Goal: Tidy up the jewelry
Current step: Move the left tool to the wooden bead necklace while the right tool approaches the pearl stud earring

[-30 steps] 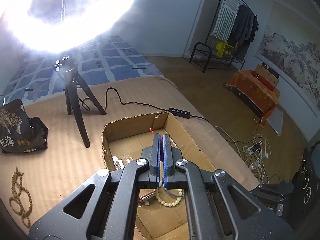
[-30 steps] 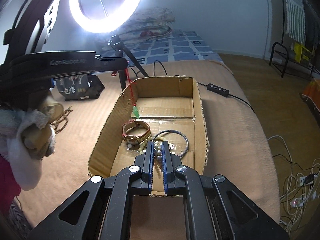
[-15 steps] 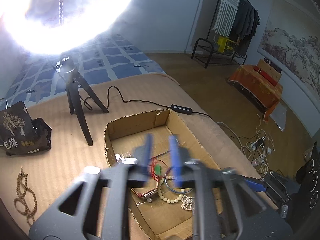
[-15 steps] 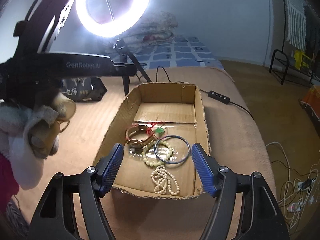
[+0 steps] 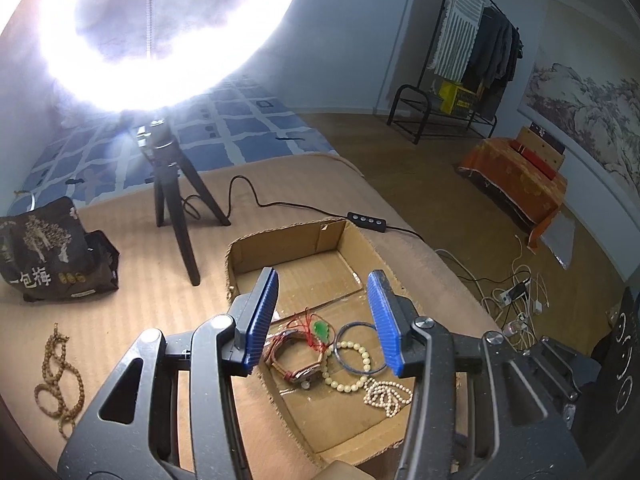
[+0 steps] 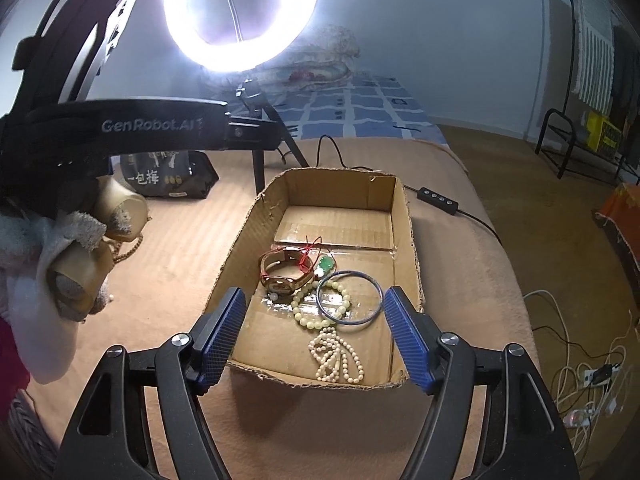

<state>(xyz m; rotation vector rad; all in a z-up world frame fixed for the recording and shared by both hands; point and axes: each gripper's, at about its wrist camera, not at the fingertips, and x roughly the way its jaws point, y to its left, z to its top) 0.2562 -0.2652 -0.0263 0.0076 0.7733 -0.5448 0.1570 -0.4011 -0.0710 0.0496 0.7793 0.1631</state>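
Note:
An open cardboard box [image 6: 408, 216] [image 5: 280, 244] lies on the tan bed cover. Inside it lie a brown-strapped watch [image 6: 282, 276] [image 5: 296, 364], a red cord with a green pendant [image 6: 325, 265] [image 5: 321, 329], a pale bead bracelet [image 6: 308, 316] [image 5: 348, 380], a blue bangle [image 6: 348, 298] [image 5: 352, 346] and a white pearl strand [image 6: 336, 356] [image 5: 388, 394]. My left gripper [image 5: 326, 320] is open and empty above the box. My right gripper [image 6: 312, 332] is open and empty at the box's near end. A brown wooden bead strand [image 5: 58, 376] lies on the cover left of the box.
A lit ring light on a black tripod [image 5: 176, 200] [image 6: 256, 120] stands behind the box, its cable and remote [image 5: 368, 222] running right. A dark printed bag [image 5: 44, 256] [image 6: 168, 176] lies at the left. Cables and a power strip [image 5: 516, 292] lie on the floor beyond the bed's right edge.
Both grippers have opened and pulled back. The left one let go of the red cord with the green pendant and the right one the pearl strand; both now lie in the box.

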